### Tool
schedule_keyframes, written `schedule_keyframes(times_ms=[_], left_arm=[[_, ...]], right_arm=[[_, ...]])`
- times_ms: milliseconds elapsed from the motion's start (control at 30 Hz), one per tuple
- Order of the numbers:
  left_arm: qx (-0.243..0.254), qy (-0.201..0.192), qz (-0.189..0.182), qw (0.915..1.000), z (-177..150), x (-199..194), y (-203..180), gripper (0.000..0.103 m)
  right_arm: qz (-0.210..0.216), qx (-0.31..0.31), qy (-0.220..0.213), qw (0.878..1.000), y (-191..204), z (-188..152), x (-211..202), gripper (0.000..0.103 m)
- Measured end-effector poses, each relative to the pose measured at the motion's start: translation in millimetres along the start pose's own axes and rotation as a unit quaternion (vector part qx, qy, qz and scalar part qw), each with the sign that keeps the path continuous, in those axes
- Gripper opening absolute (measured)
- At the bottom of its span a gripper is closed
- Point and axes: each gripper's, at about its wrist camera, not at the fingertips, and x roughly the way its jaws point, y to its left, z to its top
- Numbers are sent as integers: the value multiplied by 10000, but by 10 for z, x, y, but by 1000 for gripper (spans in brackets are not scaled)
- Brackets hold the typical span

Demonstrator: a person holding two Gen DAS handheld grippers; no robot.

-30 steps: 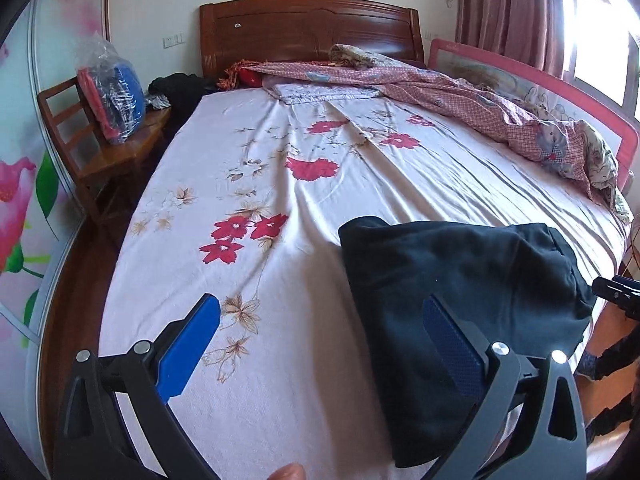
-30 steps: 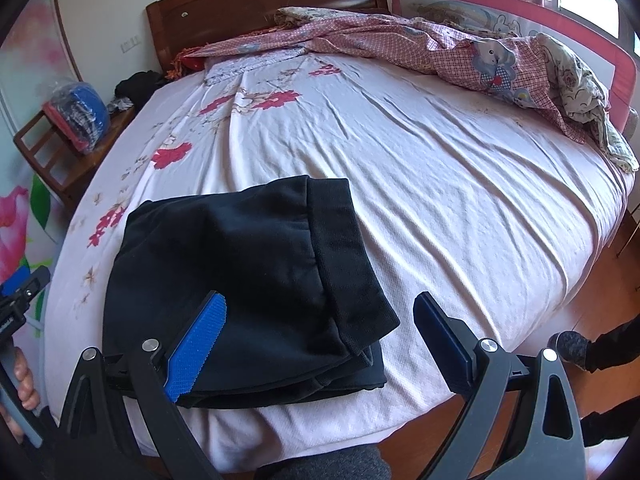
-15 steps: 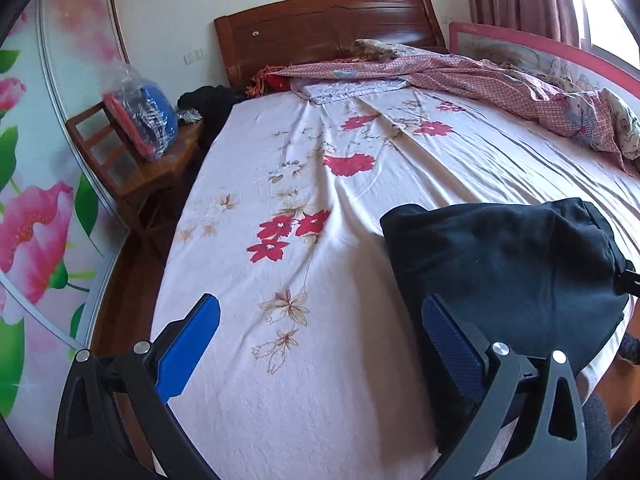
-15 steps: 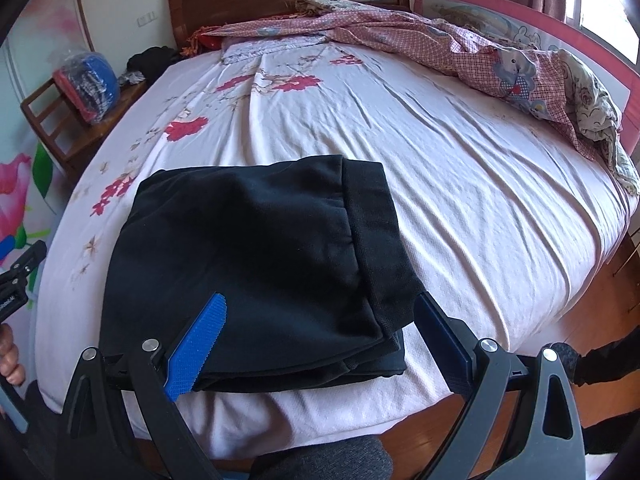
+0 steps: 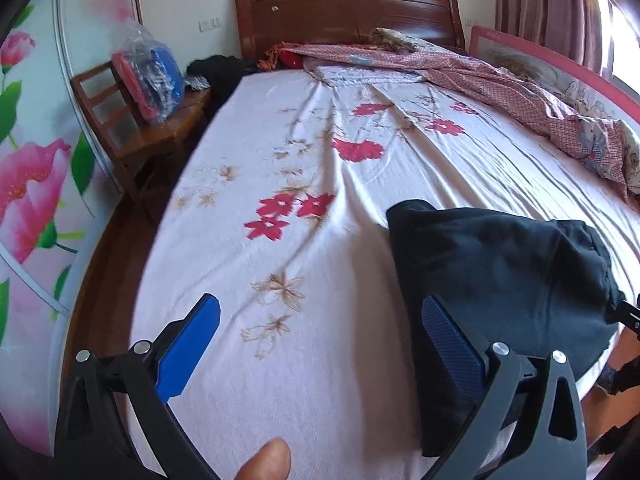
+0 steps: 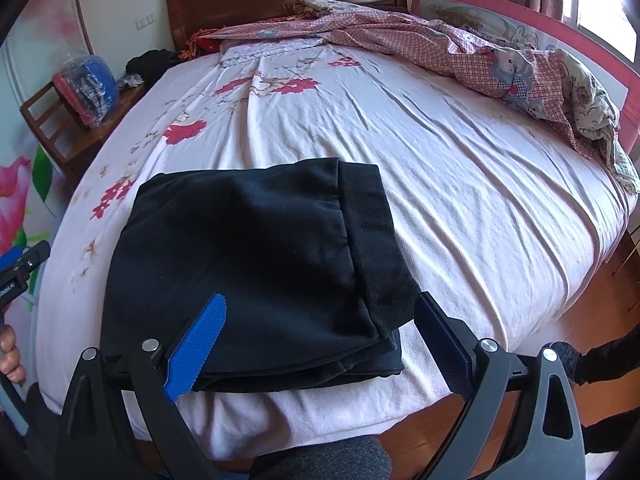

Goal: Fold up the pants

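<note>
The black pants (image 6: 256,256) lie folded in a compact stack near the front edge of the bed, ribbed waistband on the right side. They also show in the left wrist view (image 5: 496,272) at the right. My right gripper (image 6: 320,336) is open and empty, held just above the pants' near edge. My left gripper (image 5: 320,344) is open and empty, over the bare floral sheet to the left of the pants, its right finger at the pants' left edge.
The bed has a white floral sheet (image 5: 312,160) and a wooden headboard (image 5: 344,8). A pink checked quilt (image 6: 440,44) is bunched along the far right side by a pink rail. A wooden chair (image 5: 132,128) with a bagged bundle stands left of the bed.
Both grippers stayed open. The left wrist view swung left and back, so the pants sit further right. The right gripper drew back slightly from the pants.
</note>
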Motion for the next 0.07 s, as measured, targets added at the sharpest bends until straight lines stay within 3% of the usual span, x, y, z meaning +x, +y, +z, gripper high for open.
schedule_keyframes(times_ms=[67], left_arm=[[-177, 204, -257, 9993, 15, 64, 29, 101]], right_arm=[[-46, 24, -19, 10000, -37, 19, -14, 94]])
